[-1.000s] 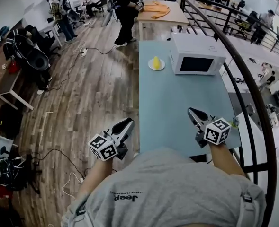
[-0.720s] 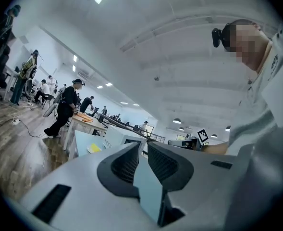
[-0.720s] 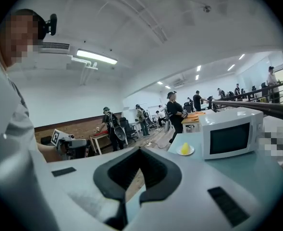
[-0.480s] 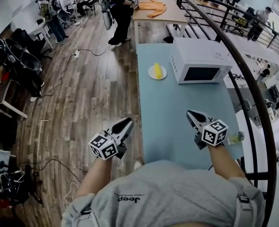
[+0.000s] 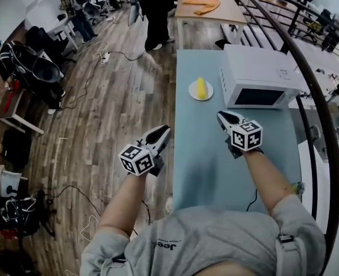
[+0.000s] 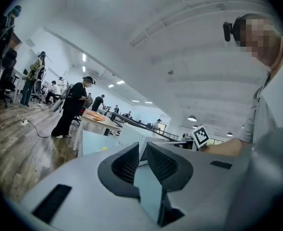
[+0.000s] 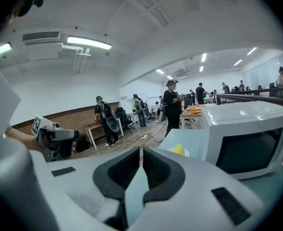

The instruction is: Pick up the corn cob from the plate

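A yellow corn cob (image 5: pixel 201 87) lies on a small white plate (image 5: pixel 191 91) near the far left part of the pale blue table (image 5: pixel 215 160). My right gripper (image 5: pixel 221 117) hovers over the table, short of the plate and slightly to its right. Its jaws are shut with nothing in them. The right gripper view shows the corn cob (image 7: pixel 178 149) ahead, just right of the jaw tips (image 7: pixel 141 150). My left gripper (image 5: pixel 164 131) hangs beside the table's left edge, over the wooden floor. It looks shut and holds nothing, as the left gripper view (image 6: pixel 143 148) shows.
A white microwave (image 5: pixel 260 84) stands right of the plate, close to it. A curved black railing (image 5: pixel 316 125) runs along the table's right side. Beyond the table's far end stand a person (image 5: pixel 155 10) and a wooden table (image 5: pixel 206 7). Cables (image 5: pixel 77 96) lie on the floor.
Both grippers have moved forward along the table toward the plate. The right gripper now sits much nearer the corn cob and the microwave. Both stayed shut.
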Demonstrator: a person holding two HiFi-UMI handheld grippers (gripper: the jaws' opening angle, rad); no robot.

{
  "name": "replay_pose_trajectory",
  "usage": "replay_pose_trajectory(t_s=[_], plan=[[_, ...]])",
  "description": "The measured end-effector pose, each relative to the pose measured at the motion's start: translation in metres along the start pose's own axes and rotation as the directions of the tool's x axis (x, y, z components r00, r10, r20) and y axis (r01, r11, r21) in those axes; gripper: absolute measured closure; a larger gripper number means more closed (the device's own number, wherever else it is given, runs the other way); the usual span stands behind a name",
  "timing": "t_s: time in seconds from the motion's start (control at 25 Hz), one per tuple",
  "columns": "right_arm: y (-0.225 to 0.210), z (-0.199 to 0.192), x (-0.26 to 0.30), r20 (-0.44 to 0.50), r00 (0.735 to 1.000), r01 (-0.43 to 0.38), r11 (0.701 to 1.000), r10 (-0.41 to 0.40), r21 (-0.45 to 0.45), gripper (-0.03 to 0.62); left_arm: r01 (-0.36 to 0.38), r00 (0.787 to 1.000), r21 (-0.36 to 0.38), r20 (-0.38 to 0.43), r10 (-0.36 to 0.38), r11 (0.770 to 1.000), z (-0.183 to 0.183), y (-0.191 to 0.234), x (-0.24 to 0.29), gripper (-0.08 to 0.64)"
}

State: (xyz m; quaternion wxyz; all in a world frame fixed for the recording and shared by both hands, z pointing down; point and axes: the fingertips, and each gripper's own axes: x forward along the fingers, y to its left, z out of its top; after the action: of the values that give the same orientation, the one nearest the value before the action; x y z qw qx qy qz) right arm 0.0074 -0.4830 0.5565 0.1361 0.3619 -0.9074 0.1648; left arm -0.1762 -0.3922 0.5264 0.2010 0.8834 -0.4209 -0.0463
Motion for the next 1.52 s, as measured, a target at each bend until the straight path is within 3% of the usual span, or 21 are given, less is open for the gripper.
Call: replay_pose_trajectory(t_s=[0.12,0.28,0.52,0.72,0.96,1.2,1.52], plan=[[-0.019,0.006,0.045,-0.014,0.999,0.031,0.999,-0.031,-0.009,0.576,-0.004,1.000,0.005,-0.006,0.004,1.000,0.004,0.029,0.024,0.492],[-0.053,0.003,0.111,-0.054,0.994,0.093,0.996,-0.092,0.018,0.521,-0.010,1.000,-0.006,-0.010,0.010,1.000,0.000,0.074,0.059,0.492],[-0.105,-0.013,0.194,-0.122,0.972,0.210,0.977,-0.203,0.049,0.468,-0.031,0.999,-0.026,-0.025,0.030,0.999,-0.021,0.134,0.100,0.492],[-0.147,-0.029,0.243,-0.171,0.954,0.263,0.961,-0.245,0.089,0.424,-0.022,0.999,-0.014,-0.040,0.022,1.000,-0.042,0.168,0.139,0.492],[-0.186,-0.056,0.278,-0.236,0.930,0.313,0.943,-0.281,0.113,0.357,0.005,0.999,-0.021,-0.033,-0.006,1.000,-0.066,0.188,0.182,0.492],[-0.199,-0.069,0.301,-0.299,0.918,0.305,0.945,-0.259,0.119,0.287,0.042,0.999,-0.032,-0.005,-0.042,0.999,-0.073,0.193,0.214,0.492],[-0.198,-0.090,0.322,-0.388,0.893,0.284,0.954,-0.229,0.091,0.267,0.079,0.996,-0.053,0.040,-0.077,0.995,-0.072,0.197,0.229,0.492]])
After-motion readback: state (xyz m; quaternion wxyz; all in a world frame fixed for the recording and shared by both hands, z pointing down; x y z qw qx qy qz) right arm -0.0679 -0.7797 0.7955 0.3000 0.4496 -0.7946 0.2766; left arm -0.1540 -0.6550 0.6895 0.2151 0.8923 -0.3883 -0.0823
